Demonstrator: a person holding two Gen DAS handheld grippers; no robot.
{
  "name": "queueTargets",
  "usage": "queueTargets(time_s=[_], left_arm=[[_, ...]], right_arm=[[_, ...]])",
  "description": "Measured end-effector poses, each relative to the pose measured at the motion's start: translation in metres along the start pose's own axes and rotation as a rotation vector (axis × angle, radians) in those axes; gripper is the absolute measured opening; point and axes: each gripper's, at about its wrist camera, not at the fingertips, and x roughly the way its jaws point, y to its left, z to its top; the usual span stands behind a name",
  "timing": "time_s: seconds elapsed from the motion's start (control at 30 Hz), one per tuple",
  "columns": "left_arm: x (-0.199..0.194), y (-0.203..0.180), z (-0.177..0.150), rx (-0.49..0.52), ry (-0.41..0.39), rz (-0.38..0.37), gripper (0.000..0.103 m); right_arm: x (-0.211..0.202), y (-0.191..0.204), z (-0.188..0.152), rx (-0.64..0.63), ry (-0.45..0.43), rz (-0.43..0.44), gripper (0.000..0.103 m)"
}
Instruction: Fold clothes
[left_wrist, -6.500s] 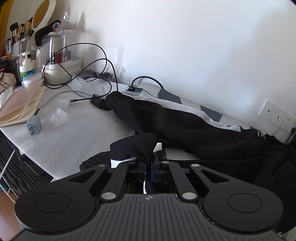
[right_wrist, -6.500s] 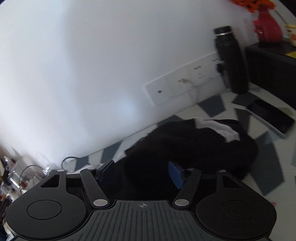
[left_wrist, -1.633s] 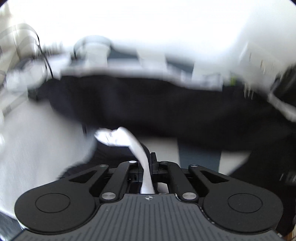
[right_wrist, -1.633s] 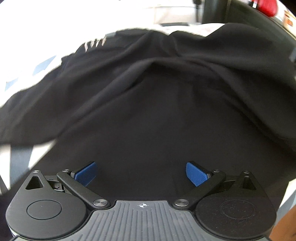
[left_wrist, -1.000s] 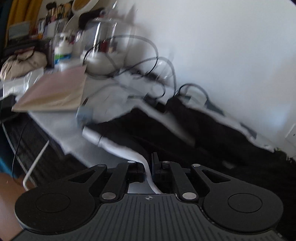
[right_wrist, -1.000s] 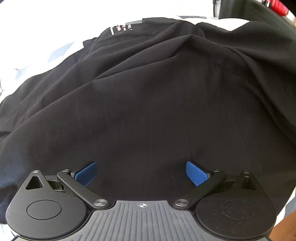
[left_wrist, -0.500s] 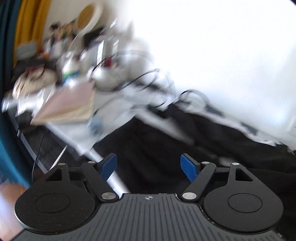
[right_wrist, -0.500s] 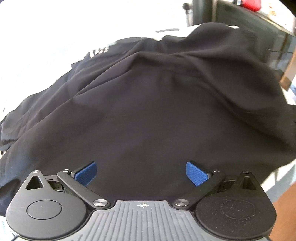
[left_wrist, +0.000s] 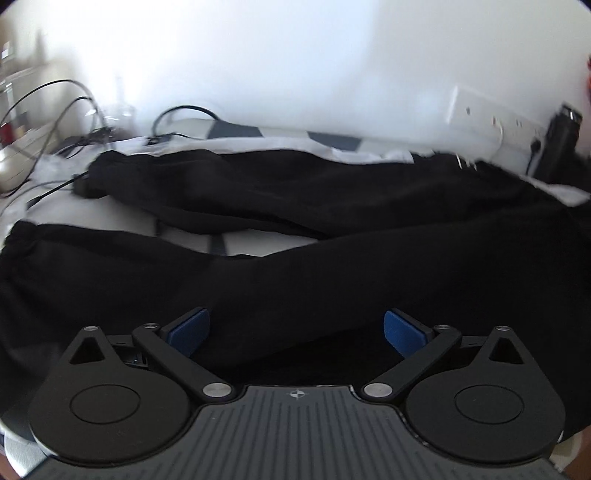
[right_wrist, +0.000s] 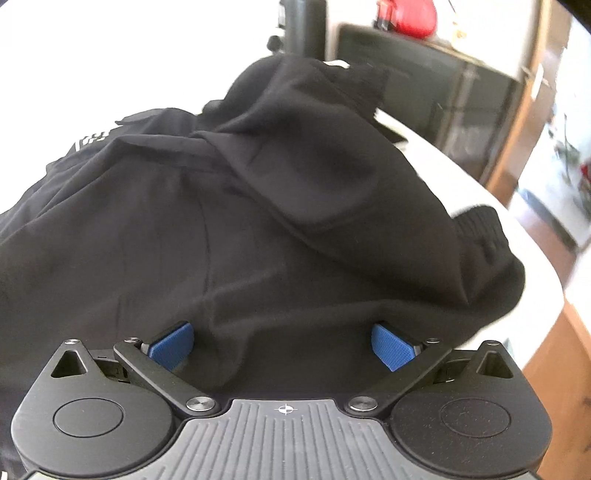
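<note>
Black trousers (left_wrist: 332, 206) lie spread before me on the table, both legs stretched leftward and parted; the waist end (right_wrist: 369, 206) bunches in rumpled folds.

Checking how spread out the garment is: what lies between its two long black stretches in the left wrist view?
A bare strip of the white and grey patterned table cover separates the black garment's stretches, seen in the left wrist view.

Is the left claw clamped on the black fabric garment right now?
No, the left claw has its blue pads spread wide apart, with the black fabric garment lying loose between them.
</note>
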Motion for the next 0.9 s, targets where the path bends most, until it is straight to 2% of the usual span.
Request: queueTargets(time_s=[0.17,0.23,0.33,0.63,0.73,0.9], left_arm=[[0.026,-0.022,0.005,0.005,0.100,0.004,0.102],[0.030,-0.030,0.004,0.015,0.118,0.017,0.102],[0.033,-0.037,0.002,0.030,0.126,0.045,0.103],[0.037,-0.039,0.005,0.021,0.138,0.056,0.103],[0.039,-0.041,0.008,0.011,0.156,0.069,0.103],[0.039,-0.041,0.008,0.007,0.157,0.071,0.103]], right_arm=[[0.008,0.023,0.001,-0.121,-0.016,0.002,0.102],[0.010,0.027,-0.001,-0.146,-0.015,0.005,0.102],[0.013,0.030,-0.002,-0.168,-0.007,0.007,0.102],[0.017,0.056,-0.001,-0.247,-0.025,-0.018,0.102],[0.014,0.063,0.005,-0.286,-0.046,0.009,0.102],[0.024,0.077,0.012,-0.311,0.008,0.039,0.102]])
